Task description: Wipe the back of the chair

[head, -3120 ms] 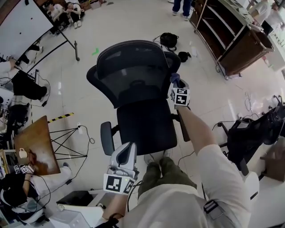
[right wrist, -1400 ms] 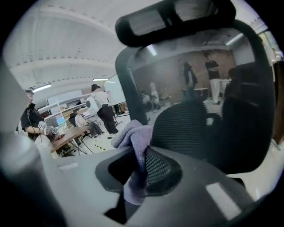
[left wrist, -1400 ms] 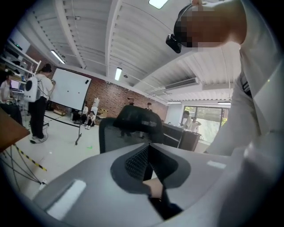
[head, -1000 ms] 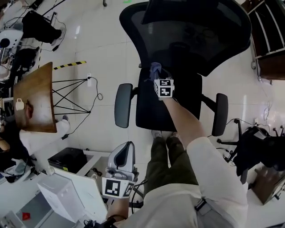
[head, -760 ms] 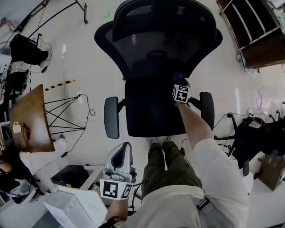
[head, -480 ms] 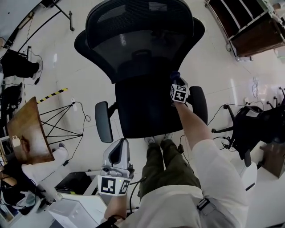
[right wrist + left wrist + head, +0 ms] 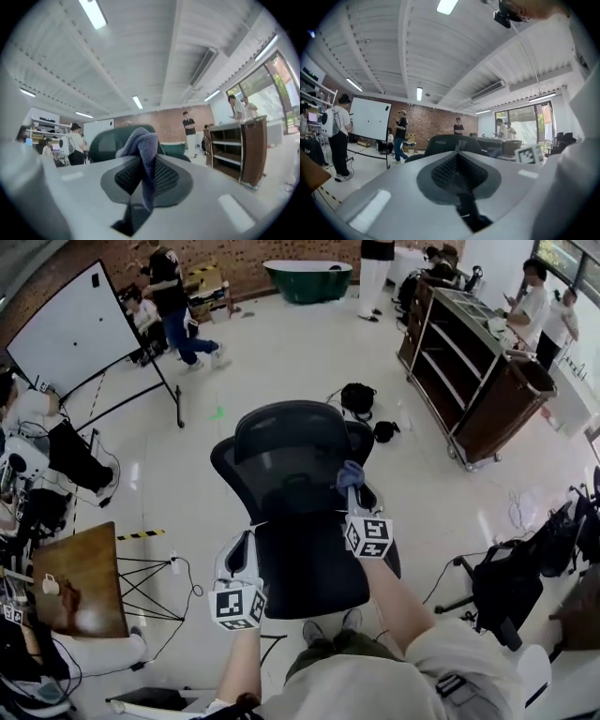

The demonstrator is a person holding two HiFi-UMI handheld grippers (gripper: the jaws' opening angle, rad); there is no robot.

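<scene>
cloth pinched at fold in closed right gripper, held at right edge of chair back. left gripper closed, empty, near seat. cloth judged soft, light, floppy; mesh back likely yielding, chair apt to roll if pressed.

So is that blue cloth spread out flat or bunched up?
Bunched up: the cloth stands in a crumpled fold, pinched by the right gripper, whose jaws are shut on it.
</scene>
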